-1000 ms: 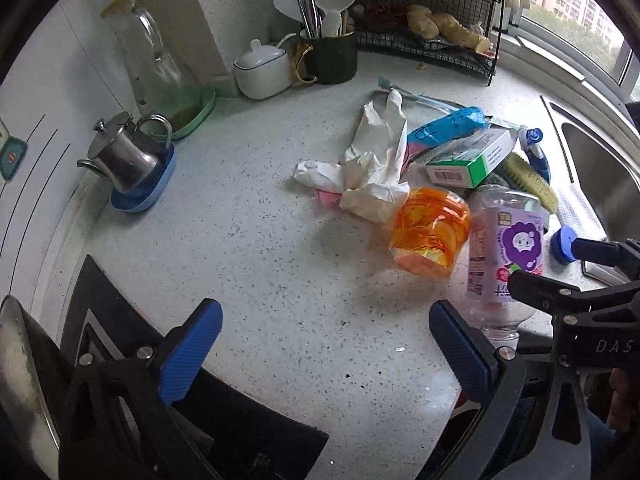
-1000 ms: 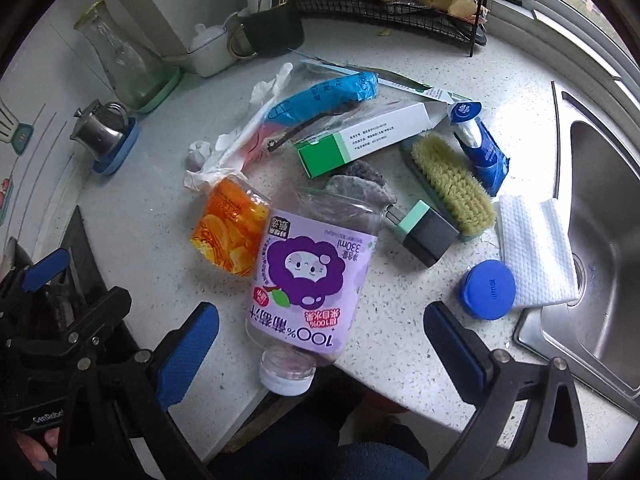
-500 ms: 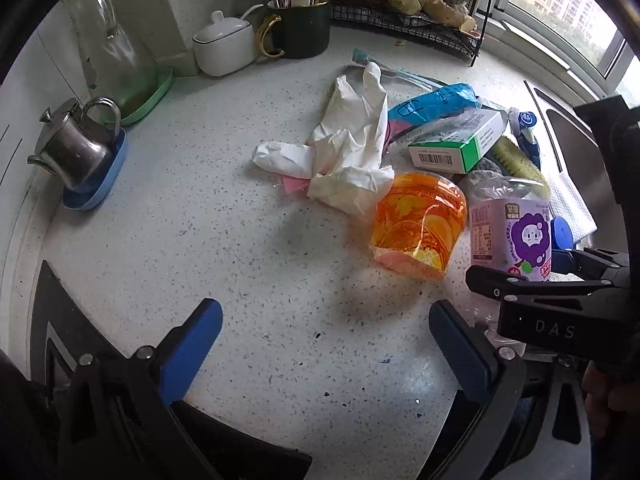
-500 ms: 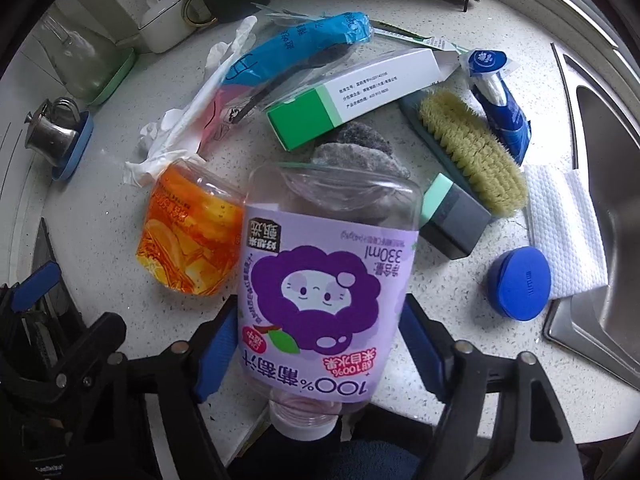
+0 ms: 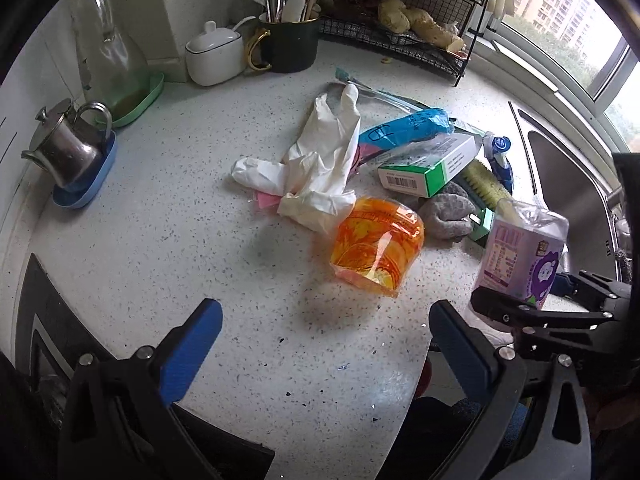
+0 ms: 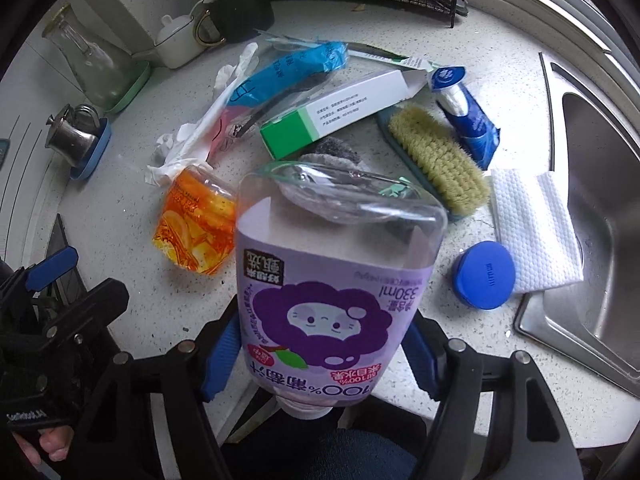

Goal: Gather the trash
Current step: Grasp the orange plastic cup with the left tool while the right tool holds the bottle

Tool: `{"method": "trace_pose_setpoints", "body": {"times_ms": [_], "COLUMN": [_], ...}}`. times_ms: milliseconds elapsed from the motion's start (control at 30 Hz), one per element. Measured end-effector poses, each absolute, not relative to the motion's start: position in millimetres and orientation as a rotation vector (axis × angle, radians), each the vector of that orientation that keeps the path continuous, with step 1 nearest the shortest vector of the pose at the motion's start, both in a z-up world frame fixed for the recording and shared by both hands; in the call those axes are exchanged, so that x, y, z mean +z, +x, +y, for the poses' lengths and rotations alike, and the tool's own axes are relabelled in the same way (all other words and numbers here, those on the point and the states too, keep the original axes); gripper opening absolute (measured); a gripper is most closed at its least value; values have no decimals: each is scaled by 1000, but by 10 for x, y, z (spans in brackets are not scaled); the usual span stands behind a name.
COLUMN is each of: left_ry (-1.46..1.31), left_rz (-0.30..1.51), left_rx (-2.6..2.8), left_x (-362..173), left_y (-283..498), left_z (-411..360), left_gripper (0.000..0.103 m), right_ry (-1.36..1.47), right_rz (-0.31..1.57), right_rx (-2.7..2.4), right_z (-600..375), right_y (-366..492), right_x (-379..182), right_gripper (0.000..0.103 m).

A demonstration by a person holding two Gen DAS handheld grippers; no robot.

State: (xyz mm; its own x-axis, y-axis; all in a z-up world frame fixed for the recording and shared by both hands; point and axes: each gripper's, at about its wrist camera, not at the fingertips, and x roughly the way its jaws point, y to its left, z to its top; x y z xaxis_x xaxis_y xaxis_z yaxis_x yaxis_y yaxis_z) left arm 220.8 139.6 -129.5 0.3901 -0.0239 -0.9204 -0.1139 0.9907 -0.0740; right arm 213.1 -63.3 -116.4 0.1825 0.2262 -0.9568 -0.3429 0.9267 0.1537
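Juice bottle (image 6: 336, 280) clamped in right tongs (image 6: 320, 356) above speckled countertop (image 5: 160, 248) (sink (image 6: 600, 220) alongside).

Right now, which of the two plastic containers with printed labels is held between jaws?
The purple-label bottle, clamped in the right gripper. The orange container lies untouched on the counter.

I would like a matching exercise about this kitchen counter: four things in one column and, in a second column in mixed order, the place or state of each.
Things
1. purple-label bottle
2. blue round lid
3. steel teapot
4. left gripper

Places or states
A. on a blue saucer
B. open, holding nothing
C. clamped in the right gripper
D. beside the white cloth, near the sink

Pairs: 1-C, 2-D, 3-A, 4-B
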Motion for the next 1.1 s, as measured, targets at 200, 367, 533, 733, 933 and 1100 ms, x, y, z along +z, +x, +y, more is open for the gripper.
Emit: {"method": "trace_pose_setpoints", "body": {"times_ms": [200, 367, 533, 733, 933, 1100], "left_ry": [-26, 2, 41, 48, 55, 25], "left_rz": [1198, 1235, 1253, 1280, 1312, 1292], "left_rx": [-15, -52, -96, -122, -110, -113], "left_x": [-1400, -1541, -1644, -1745, -1907, -1903], "left_y": [2441, 2679, 2863, 2992, 3063, 3036], "left_z": [1231, 1135, 1006, 907, 826, 837], "left_gripper": [103, 103, 103, 87, 67, 65], "right_ry": [-69, -42, -32, -21, -22, -31], "right_rz": [1305, 1312, 1300, 1312, 1326, 1331], "right_rx": [392, 361, 342, 328, 339, 349], "right_z": [-909, -1082, -1054, -1044, -1027, -1011], "right_y": [2159, 2188, 2233, 2305, 2383, 2399], "right_x": [-949, -866, -894, -972, -1012, -1029], "right_gripper": [69, 69, 69, 69, 69, 68]}}
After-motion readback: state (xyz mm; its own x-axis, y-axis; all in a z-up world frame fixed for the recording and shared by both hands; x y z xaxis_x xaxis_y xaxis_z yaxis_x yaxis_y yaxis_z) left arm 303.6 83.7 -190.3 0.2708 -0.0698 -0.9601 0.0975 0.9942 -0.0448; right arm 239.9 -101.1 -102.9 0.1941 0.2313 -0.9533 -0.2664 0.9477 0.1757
